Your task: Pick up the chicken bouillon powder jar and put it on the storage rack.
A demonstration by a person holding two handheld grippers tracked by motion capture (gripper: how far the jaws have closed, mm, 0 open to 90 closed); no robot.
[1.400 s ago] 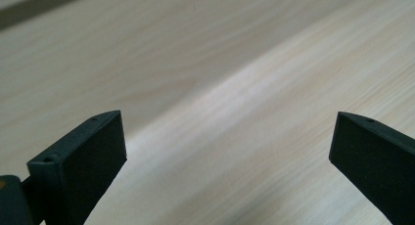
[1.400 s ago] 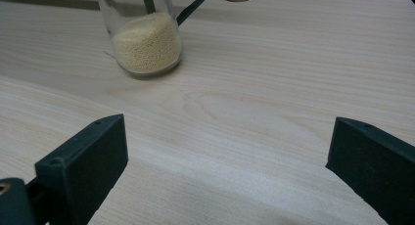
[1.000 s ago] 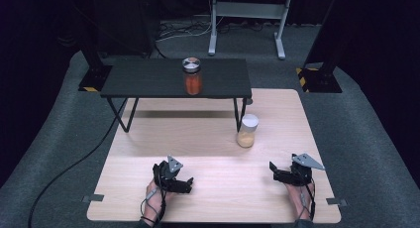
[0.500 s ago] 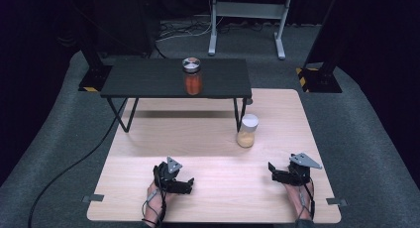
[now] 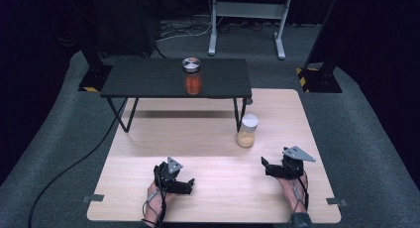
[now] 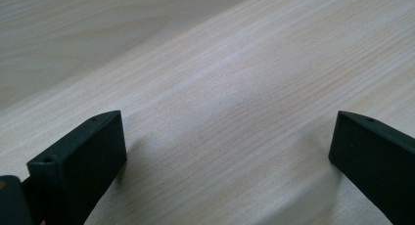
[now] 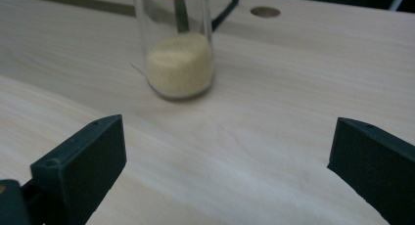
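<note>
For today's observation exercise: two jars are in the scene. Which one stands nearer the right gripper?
The white-lidded jar of pale grains, standing on the wooden table just ahead of the right gripper. The orange-filled jar stands farther off on the black shelf.

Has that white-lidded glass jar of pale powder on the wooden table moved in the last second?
No. The white-lidded glass jar stands beside the black shelf's leg, exactly as before.

Nothing readable anywhere here tbh. The clear glass jar with the silver lid and orange contents (image 5: 192,77) has no label I can make out, same for the white-lidded clear jar of pale yellow grains (image 5: 246,131).
</note>
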